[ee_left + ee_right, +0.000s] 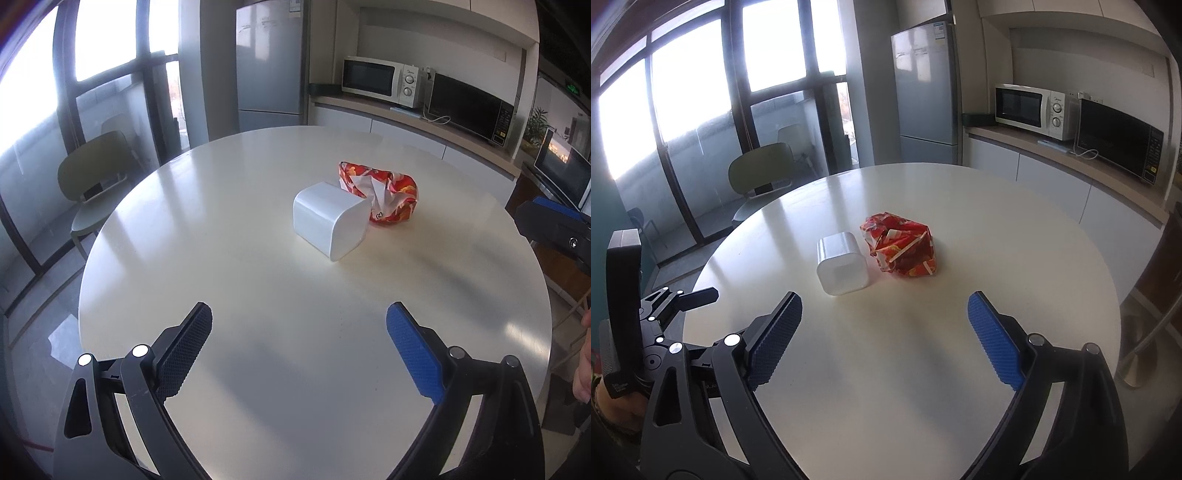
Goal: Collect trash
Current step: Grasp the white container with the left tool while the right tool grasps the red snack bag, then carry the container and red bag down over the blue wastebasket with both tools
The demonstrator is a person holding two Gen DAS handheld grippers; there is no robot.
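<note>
A round white table (258, 369) is carrying two items near its centre: a small white bin (328, 221) lying on its side, and a crumpled red wrapper (384, 192) lying directly at the bin's mouth. In the left wrist view the wrapper is overlapping the bin's open end; whether any part is sitting inside the bin cannot be determined.

The left gripper (299, 325) is hovering above the near part of the table with its jaws standing wide apart. Nothing is lying between the pads. The bin and the wrapper are lying well ahead of the fingertips, slightly to the right of the gripper's centre line.

The right gripper (884, 314) is likewise hovering over the near table edge, jaws spread wide and holding nothing. From this side, the bin's closed bottom is facing the camera, just ahead of the left finger (775, 339), and the wrapper is lying beside it on the right, ahead of the gap between the fingers.

Neither gripper is touching the bin or the wrapper. Each gripper is appearing at the edge of the other's view, level with it.
</note>
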